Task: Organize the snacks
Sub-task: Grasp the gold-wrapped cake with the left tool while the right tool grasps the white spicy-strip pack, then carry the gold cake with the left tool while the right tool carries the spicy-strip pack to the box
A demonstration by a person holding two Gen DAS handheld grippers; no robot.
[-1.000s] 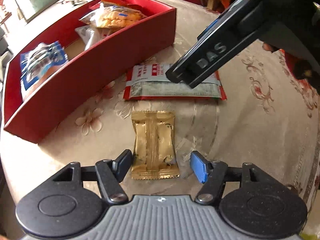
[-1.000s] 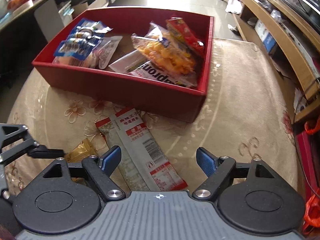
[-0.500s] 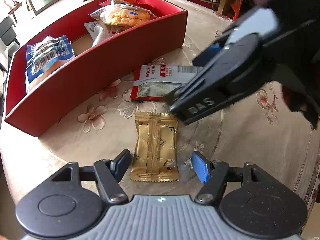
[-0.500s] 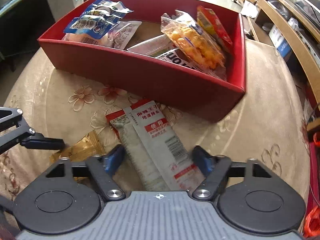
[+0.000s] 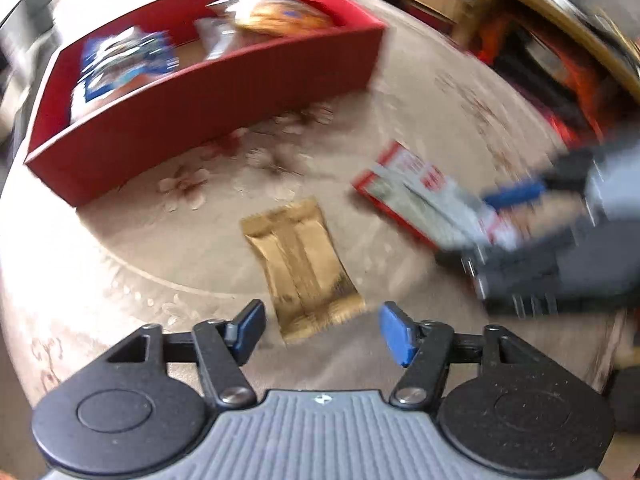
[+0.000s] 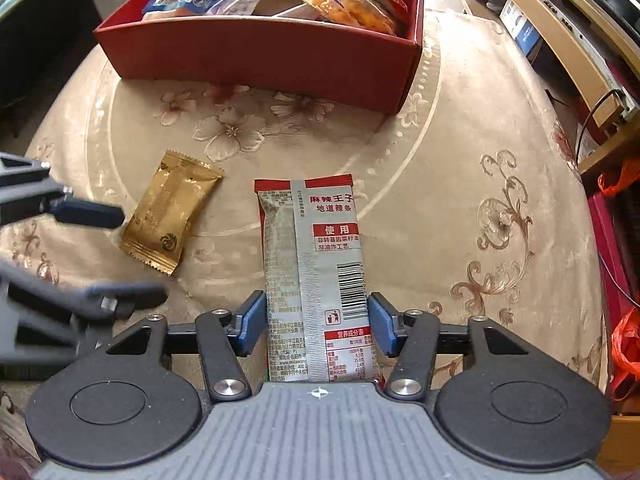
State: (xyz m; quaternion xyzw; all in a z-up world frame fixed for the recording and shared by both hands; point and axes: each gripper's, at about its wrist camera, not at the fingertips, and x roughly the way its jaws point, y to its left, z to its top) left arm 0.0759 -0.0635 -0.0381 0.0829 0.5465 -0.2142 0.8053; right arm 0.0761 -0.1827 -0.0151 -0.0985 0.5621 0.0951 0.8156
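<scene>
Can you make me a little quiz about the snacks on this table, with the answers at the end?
1. Which snack lies between the right tongs: the gold packet or the silver and red packet?
2. True or false: the gold packet is already inside the red box.
3. How many loose snacks lie on the tablecloth outside the box?

Key
1. The silver and red packet. The right tongs are closing around it, one pad at each long edge.
2. False. It lies flat on the tablecloth, in front of the left tongs, which are opening and do not touch it.
3. Two: the gold packet and the silver and red packet.
</scene>
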